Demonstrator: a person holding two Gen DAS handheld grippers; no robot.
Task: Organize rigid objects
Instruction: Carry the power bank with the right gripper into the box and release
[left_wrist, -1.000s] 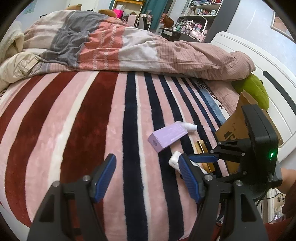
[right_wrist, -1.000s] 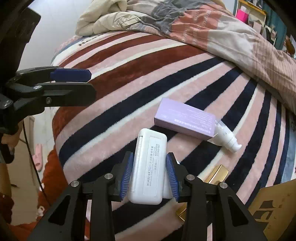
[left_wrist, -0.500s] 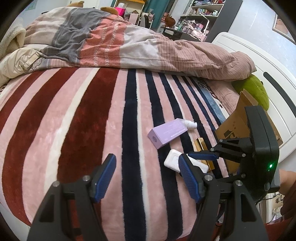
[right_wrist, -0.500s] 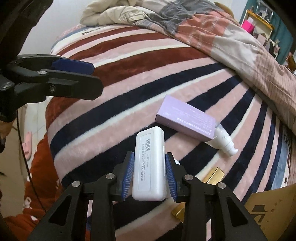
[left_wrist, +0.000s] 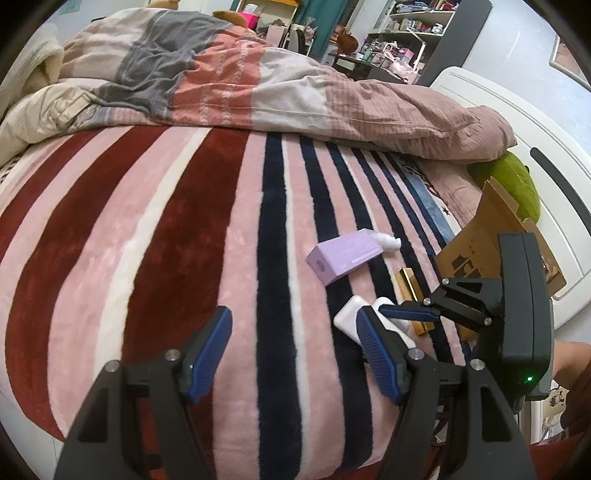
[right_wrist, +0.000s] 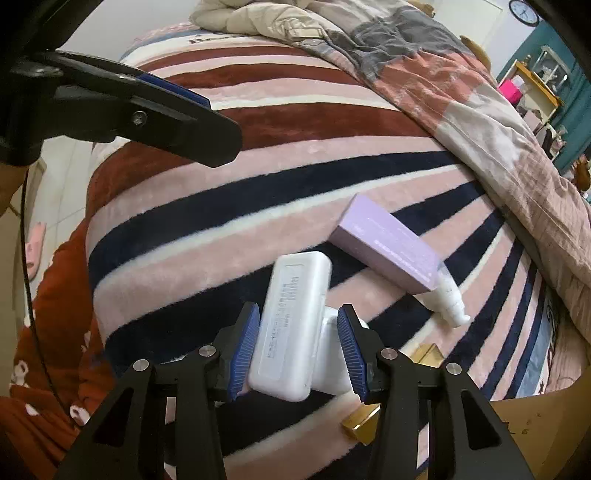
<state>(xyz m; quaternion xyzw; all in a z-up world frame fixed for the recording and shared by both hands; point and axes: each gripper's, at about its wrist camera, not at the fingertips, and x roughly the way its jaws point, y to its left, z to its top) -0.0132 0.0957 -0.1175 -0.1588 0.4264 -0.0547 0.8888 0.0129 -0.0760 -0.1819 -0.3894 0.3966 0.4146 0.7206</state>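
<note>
on the striped blanket (right_wrist: 258, 206) of the bed, at about 6 o'clock in the right wrist view, a white charger block (right_wrist: 291, 325) lies between the blue pads of the right hand-held gripper (right_wrist: 297, 350). the jaws are opening. the left pad is close against the block and the right pad stands clear of it, so the block looks let go. it leans a bit and rests beside a second white piece. a purple box (right_wrist: 388, 243) lies at 1 o'clock from it, touching a small white pump bottle (right_wrist: 448, 299). a gold bar (right_wrist: 362, 424) peeks out at 5 o'clock. the left hand-held gripper (left_wrist: 293, 349) hangs wide apart with nothing in it. the block looks hard, smooth and a bit slippery, likely light. best to pinch it on its two long flat sides, near the middle.
</note>
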